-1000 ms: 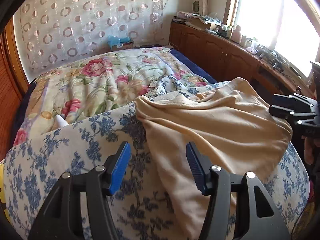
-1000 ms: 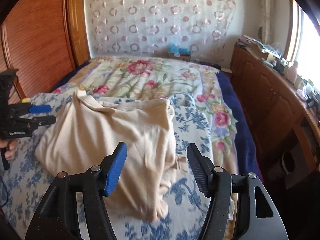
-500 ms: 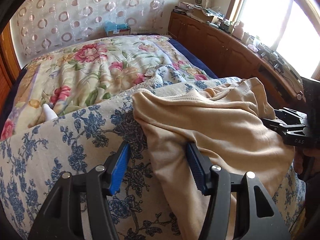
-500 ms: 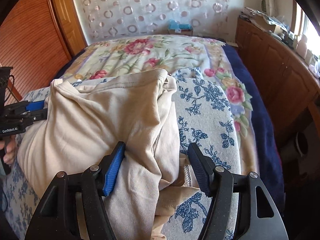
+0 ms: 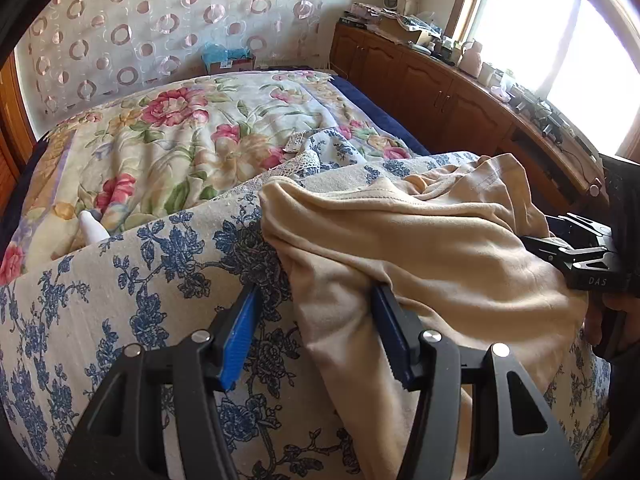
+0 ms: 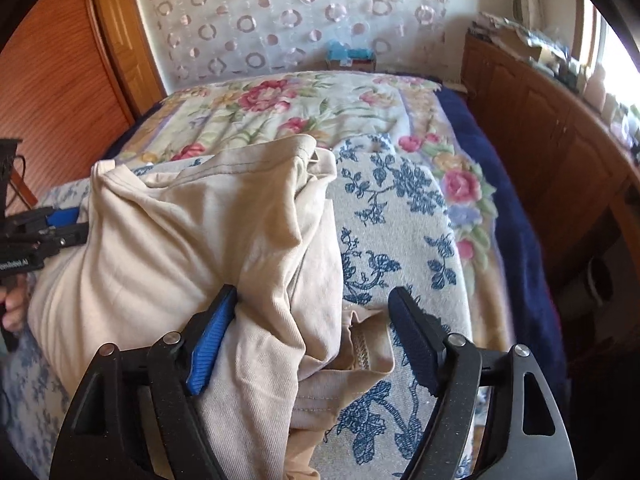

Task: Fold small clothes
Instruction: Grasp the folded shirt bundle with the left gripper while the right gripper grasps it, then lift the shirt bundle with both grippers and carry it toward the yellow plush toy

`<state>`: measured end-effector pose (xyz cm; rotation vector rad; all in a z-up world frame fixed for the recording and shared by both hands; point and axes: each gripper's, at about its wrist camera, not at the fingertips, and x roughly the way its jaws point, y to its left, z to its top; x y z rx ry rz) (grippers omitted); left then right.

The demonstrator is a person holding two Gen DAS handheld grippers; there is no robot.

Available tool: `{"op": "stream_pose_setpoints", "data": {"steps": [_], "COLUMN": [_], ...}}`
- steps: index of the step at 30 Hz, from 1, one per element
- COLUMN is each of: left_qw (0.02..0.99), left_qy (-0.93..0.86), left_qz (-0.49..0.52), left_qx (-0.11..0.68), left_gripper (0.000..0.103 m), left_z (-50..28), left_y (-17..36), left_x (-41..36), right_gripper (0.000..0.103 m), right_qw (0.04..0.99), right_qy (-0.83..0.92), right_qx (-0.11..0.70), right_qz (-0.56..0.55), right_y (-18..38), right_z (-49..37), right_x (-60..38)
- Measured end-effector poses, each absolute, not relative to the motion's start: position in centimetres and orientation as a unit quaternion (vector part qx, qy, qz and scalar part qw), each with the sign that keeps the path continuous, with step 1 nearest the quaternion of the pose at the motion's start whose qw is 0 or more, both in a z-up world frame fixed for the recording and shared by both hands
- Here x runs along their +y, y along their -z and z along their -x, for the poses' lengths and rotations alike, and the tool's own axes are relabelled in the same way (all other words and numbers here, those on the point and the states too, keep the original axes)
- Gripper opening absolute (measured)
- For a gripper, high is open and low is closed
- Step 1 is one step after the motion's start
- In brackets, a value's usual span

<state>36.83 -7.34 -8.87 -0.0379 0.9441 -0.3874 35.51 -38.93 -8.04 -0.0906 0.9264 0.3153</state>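
Beige cotton, soft and rumpled, fills the middle of the scene: a small garment (image 5: 420,248) lies heaped on a cream cloth printed with blue flowers (image 5: 132,280), which is spread over the near end of a bed. Its surface is creased into long ridges, a stitched hem runs along the far edge, and one folded layer hangs toward the near side. From the right wrist view the same garment (image 6: 180,248) shows pale ribbed fabric, with a strip of woven band peeking out under its lower fold.

The left gripper (image 5: 316,312) sits low over the garment's left edge with its blue pads set moderately apart; a fold of beige cloth lies between them, touching the right pad, while the left pad rests over the printed cloth, so nothing is pinched. The right gripper (image 6: 312,320) straddles the garment's right edge, its jaws opening, cloth between them and only the left pad against the fabric.

Lettering is visible on both tools: "DAS" in white on the right gripper's black body as seen from the left wrist view, and a partly cut-off white label on the left gripper's body, too cropped to read in full. Beyond lies a floral quilt (image 5: 180,136).
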Motion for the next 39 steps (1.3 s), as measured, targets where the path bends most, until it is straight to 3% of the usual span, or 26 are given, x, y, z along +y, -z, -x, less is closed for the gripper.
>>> {"op": "stream_pose_setpoints", "data": {"steps": [2,4,6,7,9,10,20,27,39], "left_qw": [0.872,0.871,0.869,0.862,0.857,0.855,0.89,0.927,0.944], "left_qy": [0.186,0.19,0.202,0.22,0.23,0.237,0.246,0.167,-0.015], "left_qz": [0.02,0.021,0.027,0.038,0.05,0.053,0.088,0.108,0.173], "left_qx": [0.453,0.452,0.452,0.455,0.459,0.458,0.373,0.317,0.281], "left_gripper": [0.056,0.055,0.042,0.029,0.013,0.011,0.009,0.009,0.009], "left_z": [-36.8,-36.8,-36.8,-36.9,-37.0,-36.9,-30.8,-24.0,-13.7], "left_y": [8.8,8.8,8.8,8.8,8.7,8.5,1.9,-1.0,3.0], "left_x": [-7.3,-7.3,-7.4,-7.5,-7.6,-7.7,-4.3,4.8,20.0], "right_gripper": [0.076,0.057,0.04,0.031,0.021,0.018,0.013,0.012,0.012], "right_qw": [0.88,0.876,0.869,0.867,0.865,0.867,0.906,0.898,0.807], "right_qy": [-0.159,-0.174,-0.195,-0.201,-0.22,-0.225,-0.247,-0.304,-0.466], "right_qx": [0.446,0.448,0.454,0.455,0.449,0.443,0.339,0.303,0.283], "right_qz": [0.04,0.036,0.027,0.024,0.025,0.028,0.057,0.095,0.23], "right_y": [7.9,7.7,7.5,7.6,7.3,7.2,-0.5,-4.1,-2.4], "right_z": [-35.3,-35.1,-34.9,-34.9,-34.6,-34.5,-32.0,-32.8,-34.1], "right_x": [-38.8,-38.5,-38.0,-37.9,-37.3,-37.2,-34.4,-27.0,1.3]}}
